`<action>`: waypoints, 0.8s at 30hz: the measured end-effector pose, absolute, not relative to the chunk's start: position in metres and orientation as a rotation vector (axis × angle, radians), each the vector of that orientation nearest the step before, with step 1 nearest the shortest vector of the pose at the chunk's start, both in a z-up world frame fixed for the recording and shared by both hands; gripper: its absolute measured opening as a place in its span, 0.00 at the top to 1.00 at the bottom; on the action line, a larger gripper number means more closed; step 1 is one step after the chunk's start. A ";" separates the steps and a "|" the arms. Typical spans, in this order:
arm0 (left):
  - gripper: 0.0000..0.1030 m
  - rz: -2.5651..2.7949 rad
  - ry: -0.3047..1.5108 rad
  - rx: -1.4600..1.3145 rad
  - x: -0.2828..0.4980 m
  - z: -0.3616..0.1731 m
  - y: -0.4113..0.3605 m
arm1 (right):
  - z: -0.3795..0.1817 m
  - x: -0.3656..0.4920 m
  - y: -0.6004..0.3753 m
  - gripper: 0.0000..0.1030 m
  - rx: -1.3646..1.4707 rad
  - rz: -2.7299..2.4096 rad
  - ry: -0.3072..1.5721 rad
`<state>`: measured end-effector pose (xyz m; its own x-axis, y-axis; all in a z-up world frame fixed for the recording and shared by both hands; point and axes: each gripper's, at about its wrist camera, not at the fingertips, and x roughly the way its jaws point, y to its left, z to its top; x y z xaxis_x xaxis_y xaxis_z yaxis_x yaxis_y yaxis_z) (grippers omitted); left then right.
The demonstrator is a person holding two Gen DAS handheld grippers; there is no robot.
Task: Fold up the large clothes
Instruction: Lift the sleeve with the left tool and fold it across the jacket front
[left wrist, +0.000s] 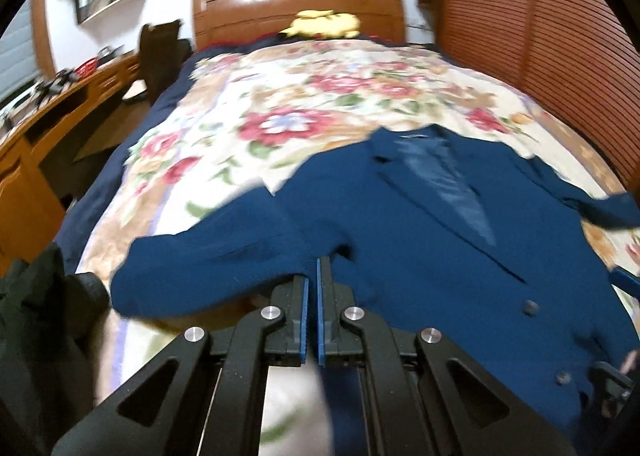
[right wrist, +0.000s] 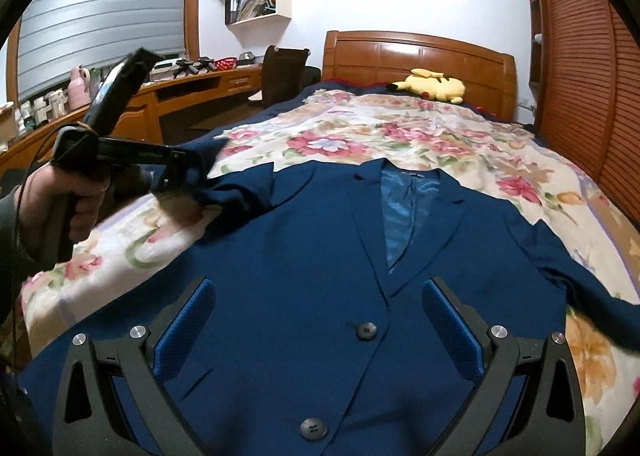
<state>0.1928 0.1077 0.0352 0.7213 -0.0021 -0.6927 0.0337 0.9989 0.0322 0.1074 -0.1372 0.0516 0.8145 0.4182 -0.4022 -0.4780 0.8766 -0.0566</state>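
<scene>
A navy blue jacket point(right wrist: 304, 256) lies front up on the floral bedspread point(right wrist: 400, 135), collar toward the headboard, with its buttons point(right wrist: 366, 331) facing up. My left gripper point(left wrist: 313, 268) is shut on the jacket's left sleeve point(left wrist: 208, 256) and holds that cloth lifted off the bed. In the right wrist view a hand carries the left gripper point(right wrist: 188, 175) at the left, with the sleeve end bunched between its fingers. My right gripper point(right wrist: 319, 288) hovers open over the jacket's front, its blue pads point(right wrist: 188, 320) wide apart with nothing pinched between them. The other sleeve point(right wrist: 592, 288) trails off to the right.
A wooden headboard point(right wrist: 420, 55) and a yellow plush toy point(right wrist: 434, 85) are at the far end of the bed. A desk point(right wrist: 180, 95) and a dark chair point(right wrist: 284, 75) stand on the left, slatted wardrobe doors point(right wrist: 580, 75) on the right. Dark cloth point(left wrist: 32, 316) lies at the lower left.
</scene>
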 end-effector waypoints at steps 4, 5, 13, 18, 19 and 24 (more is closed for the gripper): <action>0.97 -0.056 0.768 0.071 0.172 0.038 0.084 | 0.051 0.099 -0.141 0.01 -0.161 0.493 0.379; 0.97 -0.055 0.771 0.073 0.169 0.038 0.081 | 0.051 0.098 -0.142 0.01 -0.159 0.497 0.378; 0.56 -0.064 0.754 0.081 0.127 0.035 0.079 | 0.052 0.100 -0.144 0.01 -0.173 0.513 0.381; 0.21 -0.020 0.676 0.097 0.107 0.046 0.093 | 0.053 0.102 -0.142 0.01 -0.174 0.524 0.378; 0.21 -0.006 0.677 0.099 0.108 0.045 0.099 | 0.052 0.103 -0.141 0.01 -0.176 0.525 0.380; 0.21 0.064 0.715 0.061 0.121 0.025 0.132 | 0.050 0.105 -0.137 0.01 -0.192 0.532 0.386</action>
